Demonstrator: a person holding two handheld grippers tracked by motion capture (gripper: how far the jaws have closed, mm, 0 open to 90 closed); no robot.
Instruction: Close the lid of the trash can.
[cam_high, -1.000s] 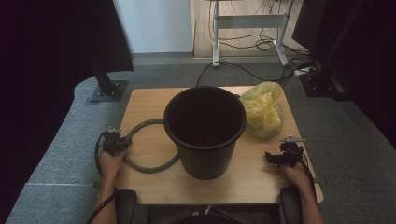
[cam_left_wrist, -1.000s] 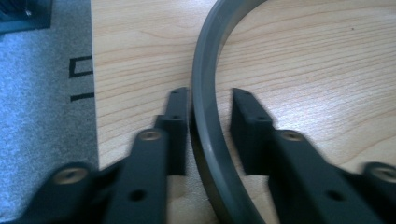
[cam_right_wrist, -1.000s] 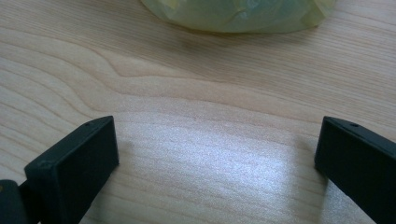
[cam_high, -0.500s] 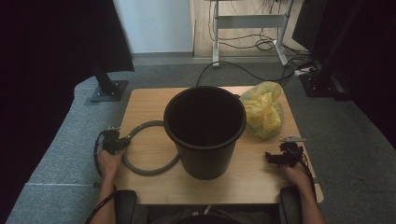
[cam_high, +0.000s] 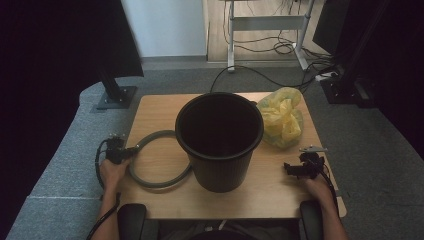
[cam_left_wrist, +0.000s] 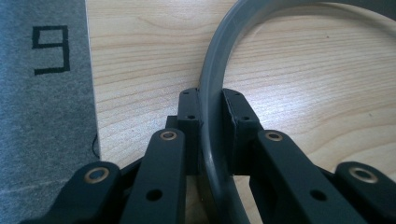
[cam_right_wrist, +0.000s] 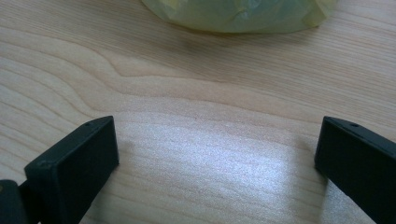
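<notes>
A grey ring (cam_high: 150, 182) lies flat on the wooden table (cam_high: 160, 107), left of a tall black bucket (cam_high: 220, 145). My left gripper (cam_high: 129, 150) sits at the ring's left side. In the left gripper view the left gripper (cam_left_wrist: 212, 105) is shut on the grey ring (cam_left_wrist: 219, 60), with one pad on each side of the band. My right gripper (cam_high: 289, 169) rests near the table's right front, pointing left toward the bucket. The right gripper (cam_right_wrist: 217, 140) stands open over bare wood, with nothing between its jaws.
A crumpled yellow plastic bag (cam_high: 282, 117) lies at the back right beside the bucket, and the yellow bag (cam_right_wrist: 238, 11) is ahead of the right gripper. The table's left edge (cam_left_wrist: 91, 93) runs just beside the left gripper, with grey floor beyond.
</notes>
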